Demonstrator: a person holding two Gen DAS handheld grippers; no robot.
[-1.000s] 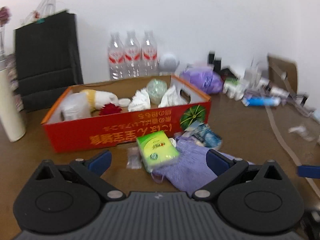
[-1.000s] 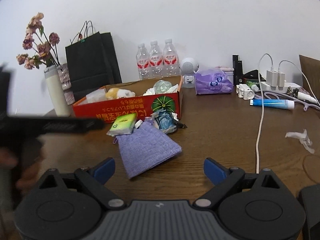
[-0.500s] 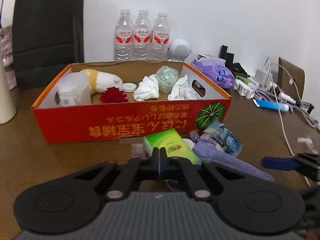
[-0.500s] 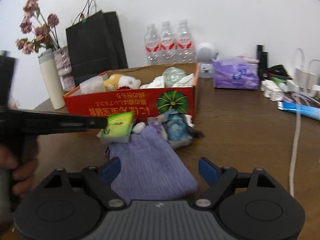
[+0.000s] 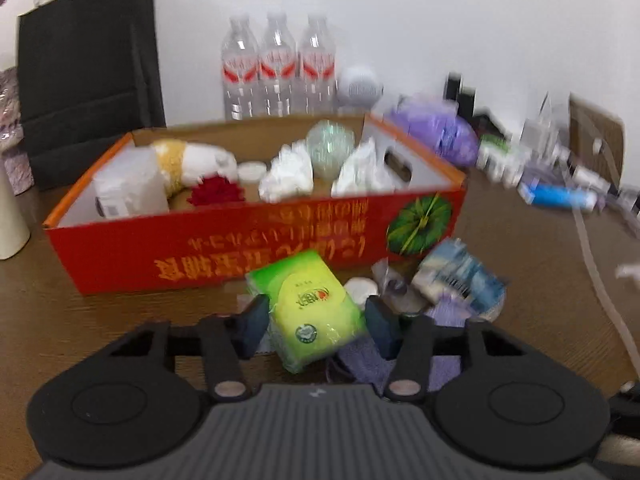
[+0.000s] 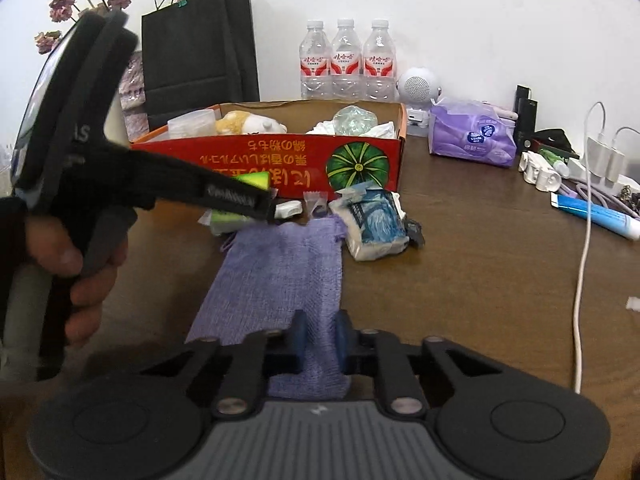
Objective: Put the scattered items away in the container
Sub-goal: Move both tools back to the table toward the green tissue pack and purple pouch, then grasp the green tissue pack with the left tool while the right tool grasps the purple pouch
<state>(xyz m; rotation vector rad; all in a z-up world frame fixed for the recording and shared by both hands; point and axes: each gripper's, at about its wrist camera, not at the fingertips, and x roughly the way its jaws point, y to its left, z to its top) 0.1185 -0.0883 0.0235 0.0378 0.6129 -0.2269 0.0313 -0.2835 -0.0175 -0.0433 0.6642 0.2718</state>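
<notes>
A red cardboard box [image 5: 240, 240] [image 6: 240, 160] stands on the brown table and holds crumpled tissues, a plush toy and a jar. In front of it, my left gripper [image 5: 318, 324] [image 6: 272, 204] is shut on a green tissue pack [image 5: 316, 312] [image 6: 228, 218]. The purple cloth pouch [image 6: 280, 272] [image 5: 360, 360] lies flat towards me. My right gripper [image 6: 322, 338] has its jaws closing, and the pads pinch the pouch's near end. A blue-and-white packet [image 6: 376, 224] [image 5: 460, 276], a white cap [image 6: 290, 210] and a clear sachet [image 6: 314, 202] lie by the box.
Three water bottles [image 6: 346, 64], a black paper bag [image 6: 200, 48] and a white speaker [image 6: 418, 88] stand behind the box. A purple tissue pack [image 6: 472, 136], chargers, a white cable [image 6: 584, 256] and a blue tube [image 6: 596, 216] lie at the right. A person's hand [image 6: 80, 272] holds the left gripper.
My right gripper has moved forward over the purple pouch and its wide jaws have closed on the near end. The left gripper's jaws now grip the green pack, near the box.
</notes>
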